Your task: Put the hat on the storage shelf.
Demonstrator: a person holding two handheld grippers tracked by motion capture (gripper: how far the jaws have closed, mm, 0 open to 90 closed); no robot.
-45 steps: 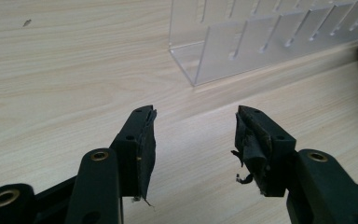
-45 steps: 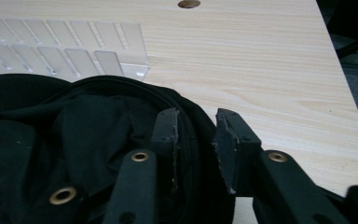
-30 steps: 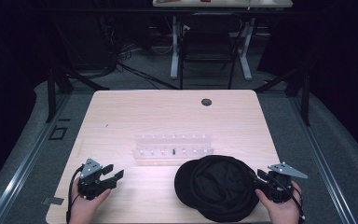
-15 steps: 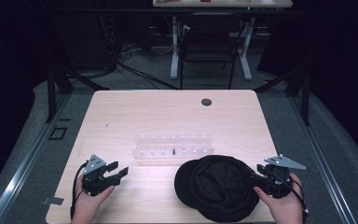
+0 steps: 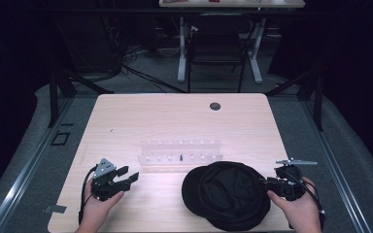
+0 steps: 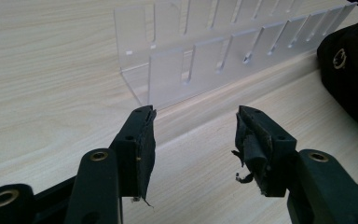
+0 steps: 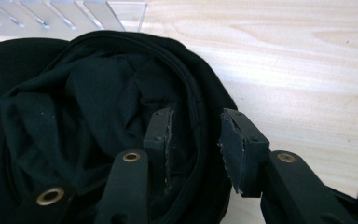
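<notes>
A black cap (image 5: 228, 194) lies upside down near the table's front edge, right of middle. My right gripper (image 5: 266, 183) is at its right side. In the right gripper view its jaws straddle the cap's rim (image 7: 205, 135), one finger (image 7: 161, 135) inside the cap (image 7: 98, 93) and the other outside. The jaws have just been closing, but gaps still show beside the rim, so my right gripper (image 7: 196, 126) is open. My left gripper (image 5: 130, 173) hovers open over bare wood at the front left, with nothing between its fingers (image 6: 140, 140).
A clear acrylic slotted rack (image 5: 180, 150) stands mid-table, just beyond both grippers, with a small dark piece (image 5: 180, 157) in it. In the left gripper view the rack (image 6: 214, 56) is straight ahead and the cap (image 6: 354, 70) at right. A round hole (image 5: 215, 106) marks the far tabletop.
My right gripper has risen a little at the cap's right edge. The left hand has barely shifted, and the cap and rack stay put.
</notes>
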